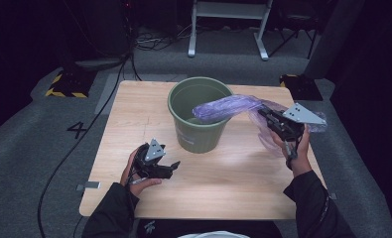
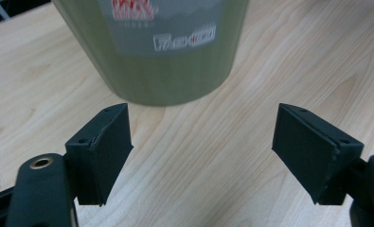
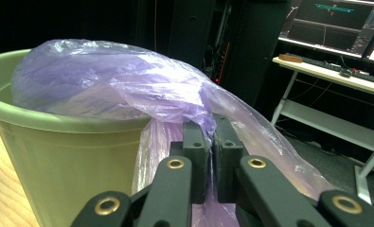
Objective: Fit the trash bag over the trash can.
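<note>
Light wood-grain table (image 1: pixel 134 114), square top, sitting on grey carpet; a "4" is marked on the floor (image 1: pixel 77 130) off the table's left side, and a black cable runs across the carpet past that edge. Yellow/black hazard-striped block (image 1: pixel 64 85) at the far left corner, a matching one at the far right corner. Room behind is dark: white desk frame legs (image 1: pixel 228 29) at the back, a tangle of cables under it. Right gripper view also catches a white desk with a keyboard and lit monitors (image 3: pixel 336 21) in the background. Green bucket (image 1: pixel 199 116) stands upright near the middle of the table, slightly toward the far side; printed label on its wall facing the left gripper. Purple plastic bag (image 1: pixel 228 106) is draped from inside the bucket over its right rim and stretches out to the right gripper (image 1: pixel 269 118), which is held above the table's right edge. Its jaws are pressed together, pinching a gathered fold of the bag; rest of the film hangs loose below and beside the jaws. Left gripper (image 1: pixel 169 166) is low over the near-left part of the table, pointed at the bucket's base, apart from it. Jaws spread wide, nothing between them, bare wood under them.
</note>
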